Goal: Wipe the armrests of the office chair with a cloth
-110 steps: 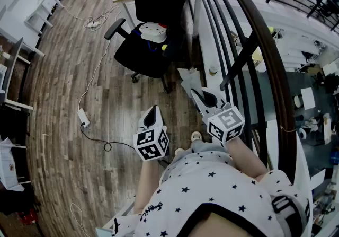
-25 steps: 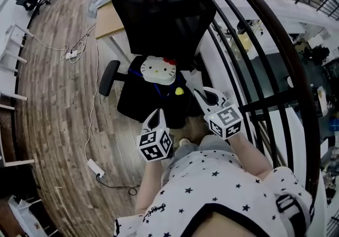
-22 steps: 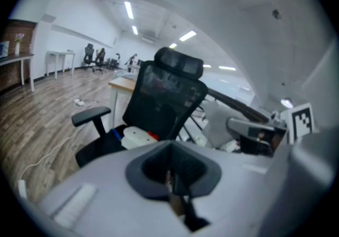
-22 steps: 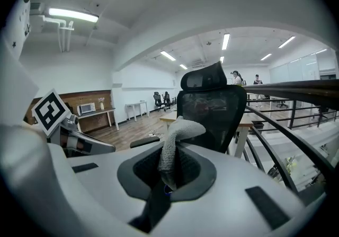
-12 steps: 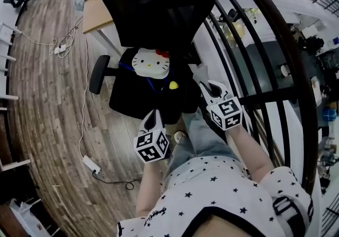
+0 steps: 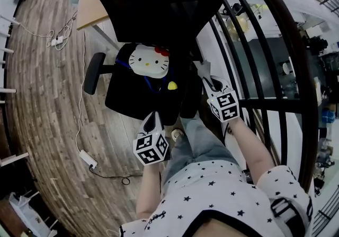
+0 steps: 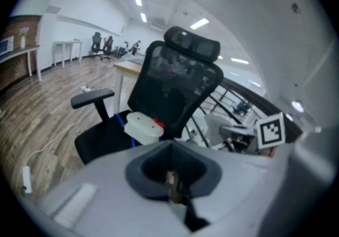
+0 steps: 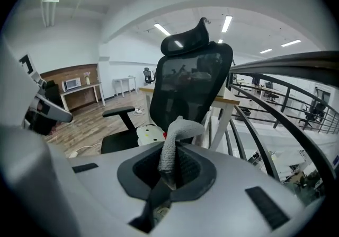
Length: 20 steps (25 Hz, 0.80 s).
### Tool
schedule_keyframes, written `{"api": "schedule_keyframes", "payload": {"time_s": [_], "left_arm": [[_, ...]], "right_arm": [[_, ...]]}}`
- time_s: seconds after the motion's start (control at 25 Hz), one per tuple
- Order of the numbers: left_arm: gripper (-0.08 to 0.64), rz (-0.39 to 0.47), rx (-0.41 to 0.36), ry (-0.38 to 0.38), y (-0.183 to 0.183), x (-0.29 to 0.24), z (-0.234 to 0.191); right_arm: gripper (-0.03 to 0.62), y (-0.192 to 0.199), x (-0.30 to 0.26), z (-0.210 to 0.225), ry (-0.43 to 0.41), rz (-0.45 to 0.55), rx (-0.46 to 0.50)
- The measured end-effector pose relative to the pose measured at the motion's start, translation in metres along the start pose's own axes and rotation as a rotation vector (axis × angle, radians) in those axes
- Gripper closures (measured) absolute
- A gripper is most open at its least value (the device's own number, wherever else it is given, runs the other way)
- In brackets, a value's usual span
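A black office chair (image 6: 159, 2) stands just ahead, with a white cat-face cushion (image 6: 149, 61) on its seat. Its left armrest (image 6: 94, 73) sticks out on the left; the same armrest (image 8: 119, 111) shows in the right gripper view. My right gripper (image 6: 204, 71) is shut on a grey cloth (image 8: 177, 135) and hovers over the chair's right side, where the other armrest is hidden. My left gripper (image 6: 153, 117) is shut and empty, low in front of the seat's near edge. In the left gripper view the chair (image 7: 180, 82) fills the middle.
A black metal railing (image 6: 254, 71) runs close along the right. A wooden desk (image 6: 90, 8) stands behind the chair. A white cable and a power strip (image 6: 87, 159) lie on the wood floor to the left. My legs are right against the seat.
I have walked up to the chair, which now sits larger and nearer. The right gripper with the cloth has moved forward over the chair's right side. The left gripper stays low.
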State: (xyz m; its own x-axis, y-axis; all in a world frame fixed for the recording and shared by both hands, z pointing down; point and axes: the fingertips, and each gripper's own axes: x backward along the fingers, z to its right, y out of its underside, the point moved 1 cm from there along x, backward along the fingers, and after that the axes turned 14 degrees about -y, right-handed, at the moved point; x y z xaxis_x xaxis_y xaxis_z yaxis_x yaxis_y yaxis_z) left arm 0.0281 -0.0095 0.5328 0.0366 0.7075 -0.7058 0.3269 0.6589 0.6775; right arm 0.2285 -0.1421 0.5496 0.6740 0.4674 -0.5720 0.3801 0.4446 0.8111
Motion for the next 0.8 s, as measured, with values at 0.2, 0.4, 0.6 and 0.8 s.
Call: {"api": "schedule_keyframes", "payload": {"time_s": [0.2,0.4,0.6,0.8], "left_arm": [[0.557,-0.013,-0.011,-0.009,-0.006,-0.021,0.005],[0.557,-0.028,-0.016,-0.007,-0.007,-0.041,0.011],[0.557,-0.047,-0.006,0.000,-0.008,-0.056,0.018],[0.557,-0.064,-0.023,0.007,-0.004,-0.064,0.025]], "right_arm": [[0.566,0.020,-0.027,0.021,-0.012,-0.078,0.022],[0.566,0.039,-0.052,0.036,-0.031,-0.149,0.044],[0.566,0.053,-0.071,0.046,-0.050,-0.203,0.075],[0.566,0.069,-0.083,0.047,-0.077,-0.255,0.081]]}}
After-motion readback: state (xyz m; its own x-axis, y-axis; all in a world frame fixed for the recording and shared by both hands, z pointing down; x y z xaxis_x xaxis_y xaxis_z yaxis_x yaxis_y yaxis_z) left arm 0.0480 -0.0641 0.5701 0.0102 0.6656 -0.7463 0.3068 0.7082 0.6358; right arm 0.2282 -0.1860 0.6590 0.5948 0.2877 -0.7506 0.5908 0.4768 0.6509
